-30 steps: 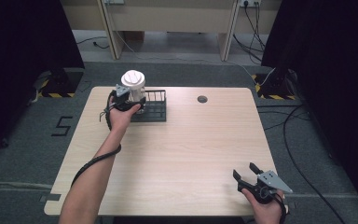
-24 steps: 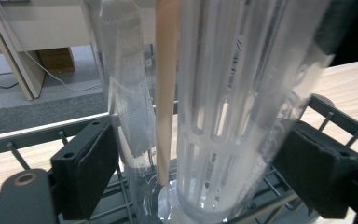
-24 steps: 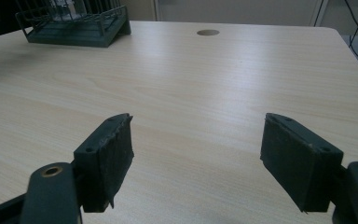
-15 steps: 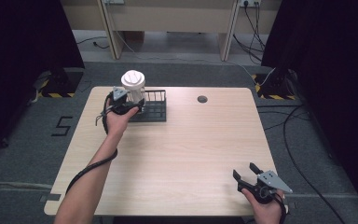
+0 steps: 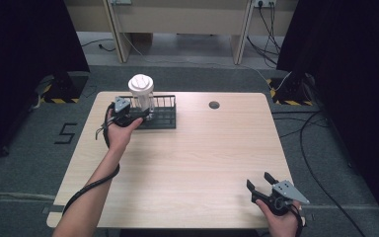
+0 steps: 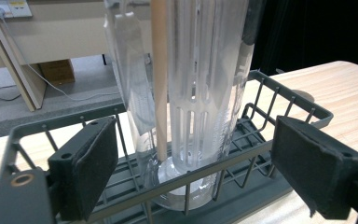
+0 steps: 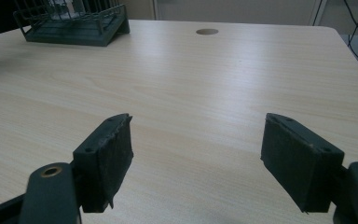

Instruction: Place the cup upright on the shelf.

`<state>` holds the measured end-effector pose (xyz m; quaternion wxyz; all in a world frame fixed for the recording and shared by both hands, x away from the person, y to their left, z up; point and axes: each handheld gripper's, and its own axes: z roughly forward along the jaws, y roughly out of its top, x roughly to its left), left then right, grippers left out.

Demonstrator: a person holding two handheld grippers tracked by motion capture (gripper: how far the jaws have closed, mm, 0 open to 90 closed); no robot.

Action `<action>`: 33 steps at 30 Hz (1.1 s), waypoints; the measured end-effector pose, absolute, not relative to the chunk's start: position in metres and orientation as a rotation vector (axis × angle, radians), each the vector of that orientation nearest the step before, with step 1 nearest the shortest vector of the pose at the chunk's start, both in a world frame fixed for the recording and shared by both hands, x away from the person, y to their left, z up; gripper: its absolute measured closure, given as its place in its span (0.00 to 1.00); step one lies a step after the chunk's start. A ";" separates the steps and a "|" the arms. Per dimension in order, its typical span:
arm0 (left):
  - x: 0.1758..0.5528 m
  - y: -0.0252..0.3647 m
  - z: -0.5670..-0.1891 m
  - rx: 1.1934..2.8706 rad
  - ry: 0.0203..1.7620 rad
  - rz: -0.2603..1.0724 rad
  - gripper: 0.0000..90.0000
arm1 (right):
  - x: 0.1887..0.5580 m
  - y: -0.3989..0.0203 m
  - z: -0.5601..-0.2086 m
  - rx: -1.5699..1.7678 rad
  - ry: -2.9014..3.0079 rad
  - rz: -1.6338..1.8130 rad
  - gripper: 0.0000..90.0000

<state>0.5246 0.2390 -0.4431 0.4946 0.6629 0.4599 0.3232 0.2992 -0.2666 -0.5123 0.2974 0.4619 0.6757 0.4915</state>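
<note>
A tall clear plastic bottle (image 5: 141, 96) with a white lid stands upright at the left end of a black wire rack (image 5: 162, 117) at the table's far left. My left gripper (image 5: 126, 112) sits just in front of the rack, open. In the left gripper view the bottle (image 6: 200, 84) rises inside the rack (image 6: 291, 95), with the gripper (image 6: 200, 175) spread wide on either side of its base and not touching it. My right gripper (image 5: 262, 186) is open near the front right edge. Nothing lies between its pads (image 7: 107, 158).
The light wooden table (image 5: 192, 163) has a round cable hole (image 5: 214, 104) at the far centre. The right gripper view shows the rack (image 7: 74, 23) far off at the top left. Dark floor, cables and a desk lie beyond the table.
My left hand has drawn back a little toward the near side, away from the bottle, which stays standing in the rack. The right gripper has not moved.
</note>
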 end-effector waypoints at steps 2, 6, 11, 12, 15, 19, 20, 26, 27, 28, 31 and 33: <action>0.522 0.240 -0.442 1.611 1.110 0.788 0.16 | 0.299 -0.267 -0.512 1.232 1.794 1.307 0.28; 0.514 0.245 -0.441 1.608 1.109 0.791 0.16 | 0.299 -0.267 -0.512 1.229 1.795 1.306 0.28; 0.501 0.253 -0.446 1.597 1.116 0.794 0.16 | 0.299 -0.267 -0.512 1.230 1.795 1.304 0.28; 0.498 0.254 -0.447 1.599 1.117 0.796 0.16 | 0.299 -0.267 -0.512 1.229 1.795 1.304 0.28; 0.492 0.258 -0.450 1.604 1.123 0.796 0.16 | 0.299 -0.266 -0.512 1.228 1.796 1.302 0.28; 0.485 0.261 -0.453 1.609 1.120 0.789 0.16 | 0.299 -0.267 -0.512 1.231 1.796 1.303 0.28; 0.483 0.261 -0.454 1.610 1.119 0.788 0.16 | 0.300 -0.267 -0.512 1.228 1.797 1.302 0.28; 0.470 0.262 -0.458 1.609 1.114 0.780 0.16 | 0.300 -0.267 -0.512 1.231 1.796 1.304 0.28; 0.468 0.263 -0.459 1.610 1.114 0.778 0.16 | 0.300 -0.267 -0.512 1.228 1.797 1.303 0.28; 0.467 0.263 -0.460 1.613 1.114 0.777 0.16 | 0.300 -0.267 -0.512 1.229 1.796 1.302 0.28; 0.461 0.264 -0.461 1.615 1.109 0.775 0.17 | 0.300 -0.267 -0.512 1.230 1.796 1.300 0.28; 0.457 0.264 -0.460 1.614 1.102 0.775 0.17 | 0.300 -0.267 -0.512 1.230 1.796 1.300 0.28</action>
